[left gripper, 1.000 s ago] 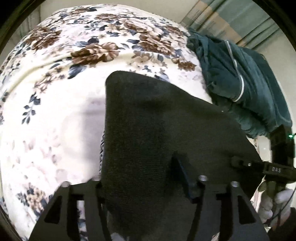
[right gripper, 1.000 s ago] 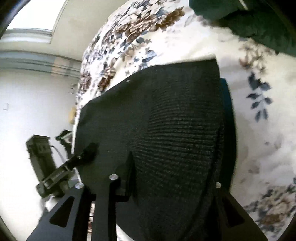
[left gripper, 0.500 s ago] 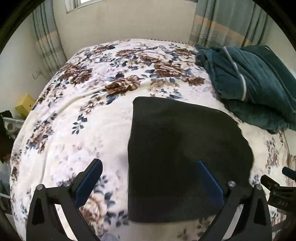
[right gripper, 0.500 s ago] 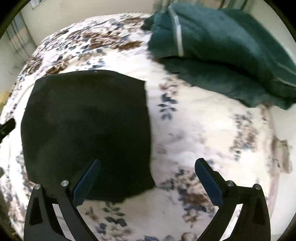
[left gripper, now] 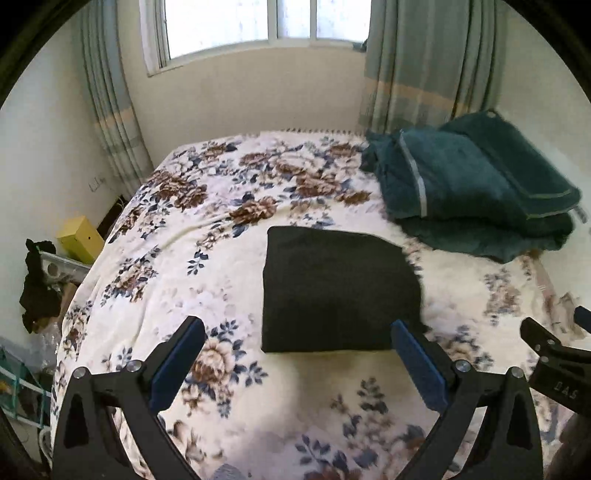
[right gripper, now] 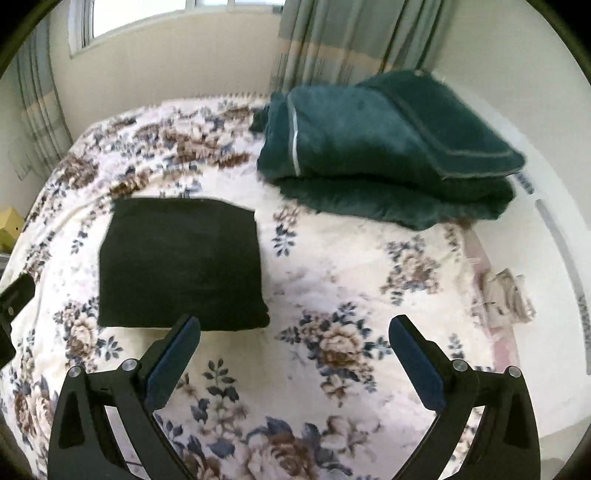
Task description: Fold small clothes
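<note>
A dark knitted garment (left gripper: 338,288) (right gripper: 181,264) lies folded into a neat rectangle on the flowered bedspread (left gripper: 207,258) (right gripper: 351,280). High above the bed, my left gripper (left gripper: 297,332) stands wide open with nothing between its blue pads; the garment's near edge shows between its fingers. My right gripper (right gripper: 295,328) is likewise wide open and holds nothing, with the garment off to its left. Part of the right gripper shows at the right edge of the left wrist view (left gripper: 554,354).
A folded dark green blanket (left gripper: 476,184) (right gripper: 388,151) lies at the bed's far right. Curtains (left gripper: 417,59) and a window (left gripper: 258,22) stand behind the bed. A yellow box (left gripper: 79,238) and clutter sit on the floor at left. A small pale cloth (right gripper: 506,295) lies at the bed's right edge.
Both grippers let go of the dark garment, opened wide, and rose up and back from the bed. The garment now lies folded flat.
</note>
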